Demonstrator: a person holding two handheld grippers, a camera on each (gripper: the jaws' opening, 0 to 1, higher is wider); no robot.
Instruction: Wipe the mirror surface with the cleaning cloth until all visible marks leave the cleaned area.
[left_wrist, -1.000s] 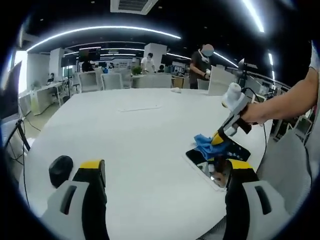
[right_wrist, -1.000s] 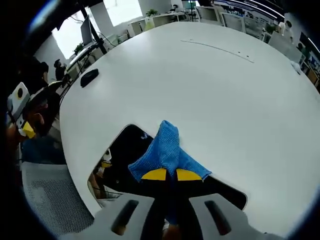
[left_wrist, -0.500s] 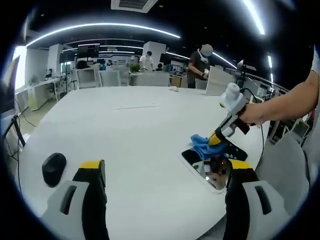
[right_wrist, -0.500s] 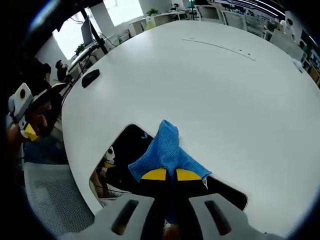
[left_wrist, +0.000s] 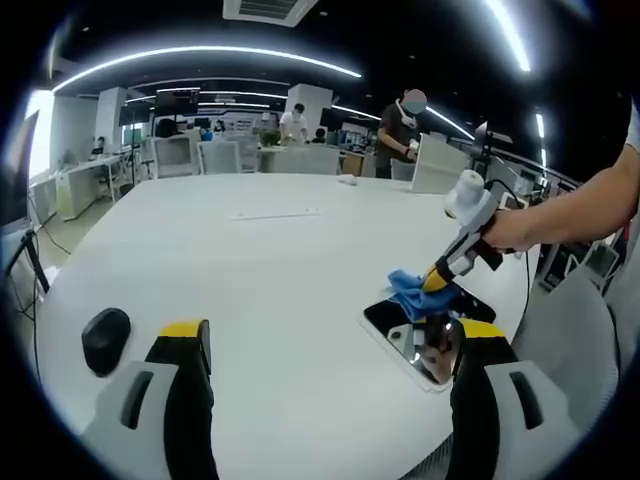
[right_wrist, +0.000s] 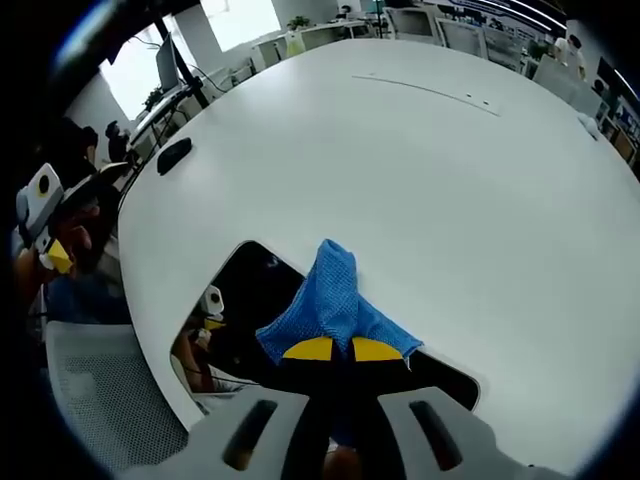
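at the near edge of the big white table (right_wrist: 480, 170), low in the right gripper view, the rectangular mirror (right_wrist: 250, 300) lies flat with the blue cleaning cloth (right_wrist: 335, 300) spread over its middle. the right gripper (right_wrist: 332, 350) has its yellow-tipped jaws pinched together on the near end of the cloth, pressing it down onto the glass. in the left gripper view the same pair sits at centre right: mirror (left_wrist: 415, 335), cloth (left_wrist: 408, 288), and the right gripper (left_wrist: 437, 278) coming down from a person's arm at the right edge. the left gripper (left_wrist: 335, 345) hangs above the table with its jaws wide apart, holding nothing, and a black computer mouse (left_wrist: 105, 338) rests at the lower left.

as for progress, the wiping looks under way rather than finished. the glass to the left of the cloth shows dark reflections, and i can't honestly tell smudges from reflections there, so i'd judge that side and the near strip under the gripper are not yet surely clean.
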